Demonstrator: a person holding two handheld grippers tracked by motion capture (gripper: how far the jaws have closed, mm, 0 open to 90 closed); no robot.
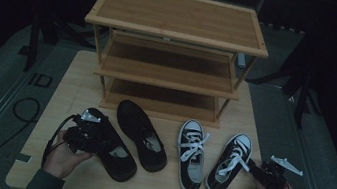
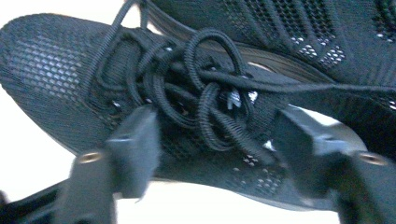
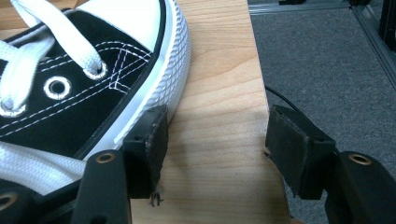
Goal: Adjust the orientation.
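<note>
With the left gripper (image 2: 212, 140) spread across the laces of the black mesh shoe (image 1: 110, 146) directly ahead, and the right gripper (image 3: 217, 149) gaping beside the sneaker (image 1: 229, 162), a bite on laces alone could let the shoe swing loose.

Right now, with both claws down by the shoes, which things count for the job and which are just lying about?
In the job:
- left black mesh shoe, between the left claw jaws, across its laces
- its partner, black mesh shoe
- black-and-white sneaker, beside the open right claw
- second sneaker
- bamboo shoe rack, likely destination

Lying about:
- table
- floor cable
</note>
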